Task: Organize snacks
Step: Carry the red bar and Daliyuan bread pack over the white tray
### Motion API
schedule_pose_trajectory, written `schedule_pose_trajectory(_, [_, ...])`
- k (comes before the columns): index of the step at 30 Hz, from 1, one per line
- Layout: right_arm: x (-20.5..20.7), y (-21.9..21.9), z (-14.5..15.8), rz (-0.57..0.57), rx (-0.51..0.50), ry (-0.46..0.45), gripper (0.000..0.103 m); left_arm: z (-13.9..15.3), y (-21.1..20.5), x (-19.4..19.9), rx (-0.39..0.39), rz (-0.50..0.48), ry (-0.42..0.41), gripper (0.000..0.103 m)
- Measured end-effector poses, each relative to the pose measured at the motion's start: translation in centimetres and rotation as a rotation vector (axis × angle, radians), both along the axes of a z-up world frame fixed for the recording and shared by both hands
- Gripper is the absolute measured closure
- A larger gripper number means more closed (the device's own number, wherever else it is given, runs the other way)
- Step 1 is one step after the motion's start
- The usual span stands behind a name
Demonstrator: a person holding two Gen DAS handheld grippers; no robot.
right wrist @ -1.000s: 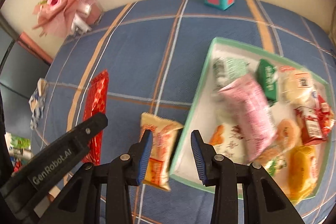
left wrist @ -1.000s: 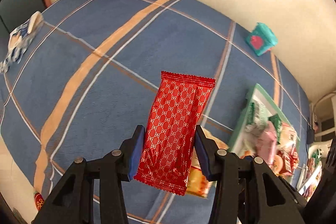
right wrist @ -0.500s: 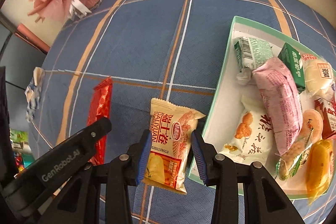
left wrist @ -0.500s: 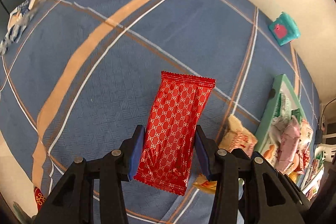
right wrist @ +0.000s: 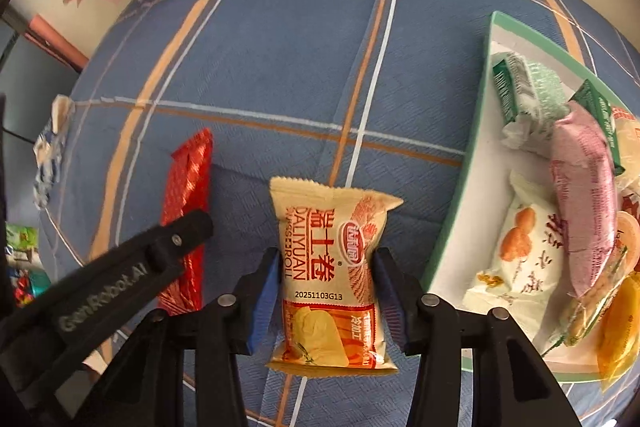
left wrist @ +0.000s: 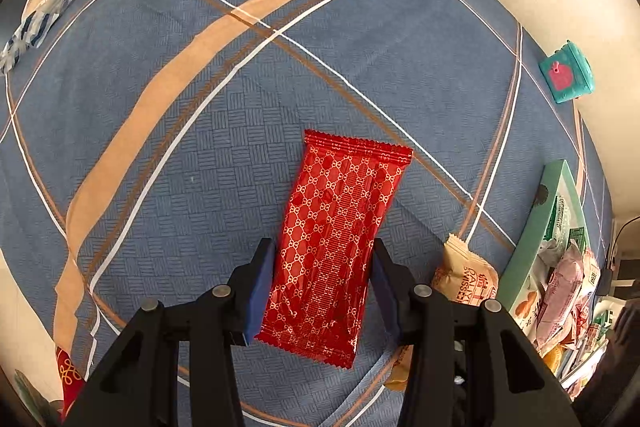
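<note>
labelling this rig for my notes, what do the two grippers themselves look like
Both look alike: the left gripper and right gripper are matte black plastic frames with triangular cut-outs, silver round pivot pins and blue pads lining the inner finger faces. In the right wrist view the left gripper's side carries grey "GenRobot.AI" lettering. No cables or sleeves are visible.

The tan snack packet [right wrist: 332, 267] reads "DALIYUAN", with "SWISS ROLL" beside it partly hidden, large red Chinese characters, and the printed code "20251103G13". The left gripper [left wrist: 320, 291] has "GenRobot.AI" in grey letters along its black arm. The white packet [right wrist: 520, 247] in the tray carries Chinese script too small to read.
</note>
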State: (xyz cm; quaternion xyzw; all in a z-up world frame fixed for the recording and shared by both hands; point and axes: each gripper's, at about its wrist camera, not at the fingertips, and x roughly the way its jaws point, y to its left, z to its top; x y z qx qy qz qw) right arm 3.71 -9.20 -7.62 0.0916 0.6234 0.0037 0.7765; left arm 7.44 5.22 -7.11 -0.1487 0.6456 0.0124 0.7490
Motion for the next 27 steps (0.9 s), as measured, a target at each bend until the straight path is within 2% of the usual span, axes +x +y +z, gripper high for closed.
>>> schedule_pose_trajectory(2, [0.1,0.5,-0.4,0.014,-0.025,0.007,0.055,-0.1,-0.1,0.0,-0.001,0.000,0.002,0.055])
schedule_pose_trajectory(3, [0.1,0.7,-0.3,0.020,-0.036,0.005,0.062,-0.1,-0.1,0.0,-0.001,0.000,0.001,0.055])
schedule_pose_trajectory(5, [0.1,1.0,0.0,0.027,-0.033,-0.013,0.065,0.1,0.2,0.1,-0.003,0.002,-0.008,0.055])
schedule_pose_trajectory(16, [-0.9,0.4,4.2,0.018,-0.005,-0.128,0.065,3.7,-0.1,-0.1,-0.004,0.005,-0.106,0.056])
schedule_pose_trajectory(18, [-0.9,-0.1,5.1,0.014,-0.004,-0.141,0.065,4.3,-0.2,-0.2,-0.006,0.002,-0.121,0.056])
schedule_pose_trajectory(21, [-1.3,-0.8,6.1,0.006,-0.008,-0.159,0.065,5.2,-0.6,-0.2,-0.003,-0.009,-0.148,0.063])
schedule_pose_trajectory(27, [-1.8,-2.4,6.5,-0.021,-0.012,-0.160,0.065,5.9,-2.1,-0.3,0.008,-0.050,-0.171,0.063])
